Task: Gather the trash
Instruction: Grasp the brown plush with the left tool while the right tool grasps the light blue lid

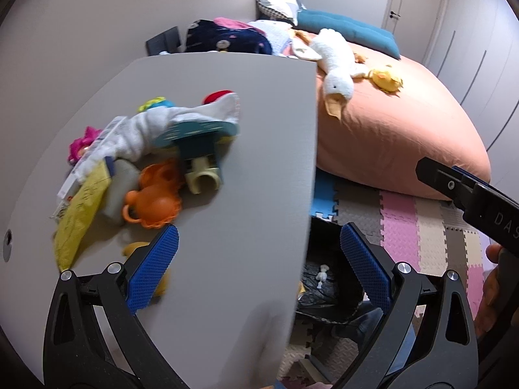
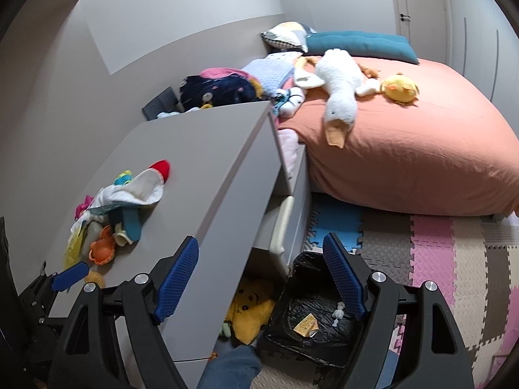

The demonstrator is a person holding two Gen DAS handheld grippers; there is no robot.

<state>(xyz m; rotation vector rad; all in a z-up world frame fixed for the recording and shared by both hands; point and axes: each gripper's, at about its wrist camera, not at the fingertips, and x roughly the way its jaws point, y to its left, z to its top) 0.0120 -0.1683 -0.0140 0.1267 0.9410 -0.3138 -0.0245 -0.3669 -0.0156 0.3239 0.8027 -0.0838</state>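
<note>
both tongs (image 1: 259, 269) (image 2: 261, 280): black frames, silver screws, blue textured pads (image 1: 363, 259); white lettering on one.

Bench (image 1: 227, 103): plain pale grey top.
Left gripper (image 1: 259, 269): black frame, fingers (image 1: 152, 269) faced with blue, finely dimpled pads.
Right gripper (image 2: 261, 280): black frame, fingers (image 2: 343, 282) with the same blue textured pads.
Bin bag (image 2: 311, 304): glossy black.
Wrapper in the bag (image 2: 305, 324): yellow with darker specks.
Wrapper on the bench (image 1: 81, 207): yellow-green with dark scribbled marks.
Cloth (image 1: 155, 123): white, edged in a small pink print.
Ring toy (image 1: 155, 194): orange.
Bed sheet (image 2: 405, 155): salmon pink.
Plush goose (image 2: 340, 97): white with a tan bill.
Plush chick (image 2: 400, 87): yellow.
Bolster (image 2: 360, 45): teal.
Floor mat (image 2: 438, 259): interlocking tiles of pink, grey, cream and blue.
Star plush (image 2: 249, 314): yellow with a drawn face.
</note>
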